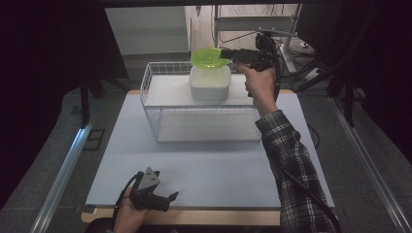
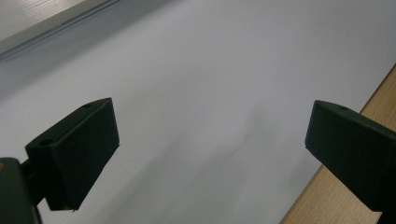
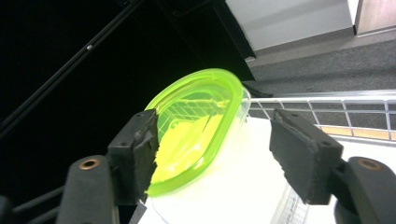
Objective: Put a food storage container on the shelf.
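Up top, right gripper (image 1: 228, 54) at green lid (image 1: 209, 57), jaws spread, lid beside one jaw, tilted over white container (image 1: 210, 83) on wire rack (image 1: 160, 104). Left gripper (image 1: 163, 199) low over counter (image 1: 209, 170), jaws apart, holding nothing.

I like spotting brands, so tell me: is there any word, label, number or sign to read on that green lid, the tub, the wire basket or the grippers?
None: no readable text on the green lid, the white tub, the wire basket or either hand-held gripper.
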